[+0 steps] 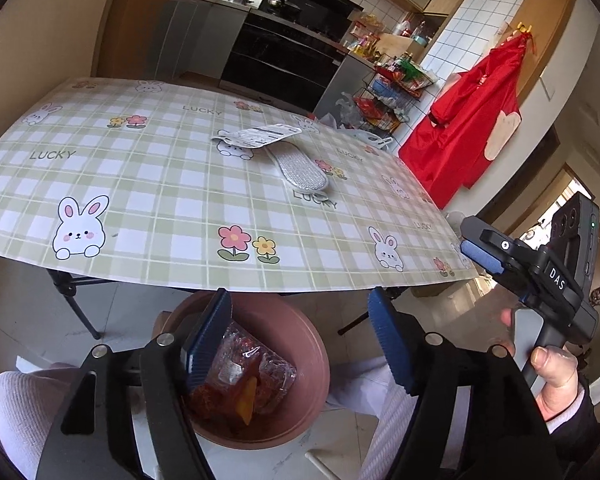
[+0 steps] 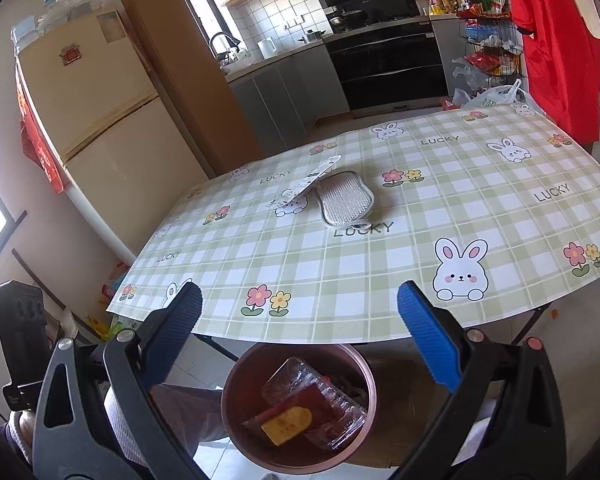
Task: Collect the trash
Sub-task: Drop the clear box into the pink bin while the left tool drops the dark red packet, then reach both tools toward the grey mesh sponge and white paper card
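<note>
Bin as landmark: round reddish-brown plastic trash bin (image 2: 236, 396) sits on the floor just below the near edge of the table with the green-checked bunny tablecloth (image 2: 380, 264). Inside the bin: crumpled clear plastic wrapper with red and yellow print (image 2: 304, 412), lying loose. Left gripper (image 1: 300, 344) hangs directly over the bin, blue-padded fingers (image 1: 210, 340) spread wide, nothing gripped; wrapper sits below them, left pad overlapping it in view, contact unclear. Right gripper (image 2: 300, 336) also above the bin, just in front of the table edge, fingers released and fully apart, empty. Up on the table, well beyond the bin: flat grey mesh scrubbing pad (image 2: 346, 200) touching a white printed packaging card (image 2: 306, 186).
</note>
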{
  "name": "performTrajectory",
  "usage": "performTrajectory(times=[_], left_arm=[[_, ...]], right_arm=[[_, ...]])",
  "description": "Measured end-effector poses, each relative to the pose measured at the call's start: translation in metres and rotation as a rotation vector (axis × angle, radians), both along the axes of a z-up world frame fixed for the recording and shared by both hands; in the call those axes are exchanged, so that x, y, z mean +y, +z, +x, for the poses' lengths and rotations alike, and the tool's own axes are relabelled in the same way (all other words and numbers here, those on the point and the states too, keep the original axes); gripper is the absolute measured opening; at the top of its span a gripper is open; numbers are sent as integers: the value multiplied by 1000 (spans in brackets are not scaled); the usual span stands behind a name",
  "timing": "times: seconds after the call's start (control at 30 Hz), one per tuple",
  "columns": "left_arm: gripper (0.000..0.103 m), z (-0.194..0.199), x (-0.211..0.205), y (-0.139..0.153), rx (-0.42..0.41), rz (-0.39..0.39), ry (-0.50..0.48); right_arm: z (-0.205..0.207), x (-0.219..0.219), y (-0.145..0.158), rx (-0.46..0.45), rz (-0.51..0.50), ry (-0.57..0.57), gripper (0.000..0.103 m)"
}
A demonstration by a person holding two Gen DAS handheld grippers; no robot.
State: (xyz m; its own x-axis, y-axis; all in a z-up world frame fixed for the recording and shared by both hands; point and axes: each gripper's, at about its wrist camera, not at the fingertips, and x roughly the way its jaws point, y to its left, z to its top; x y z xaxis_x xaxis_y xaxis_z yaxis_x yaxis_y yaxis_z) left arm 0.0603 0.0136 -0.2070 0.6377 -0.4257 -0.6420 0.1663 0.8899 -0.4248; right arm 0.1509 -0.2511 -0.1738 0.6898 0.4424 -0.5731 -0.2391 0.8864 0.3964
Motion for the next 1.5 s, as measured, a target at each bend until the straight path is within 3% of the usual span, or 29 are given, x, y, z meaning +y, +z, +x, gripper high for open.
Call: performTrajectory(times=[0.23, 0.33, 0.53, 0.83, 1.13, 1.5], left_arm=[[90, 4, 18, -4, 16, 26, 76], [95, 6, 21, -7, 8, 73, 106], [97, 20, 25, -17, 29, 174, 144], [97, 51, 27, -23, 16, 251, 151], [97, 108, 24, -28, 8, 295, 118], [97, 185, 21, -37, -6, 348, 102]], right_arm=[[4, -3, -7, 11, -14, -11, 97], [7, -4, -12, 20, -39, -18, 97], [21, -9, -22, 38, -116, -38, 97], [65, -10, -32, 82, -178, -29, 97], [133, 2, -54, 140, -251, 28, 97], [257, 56, -98, 200, -333, 194, 97]])
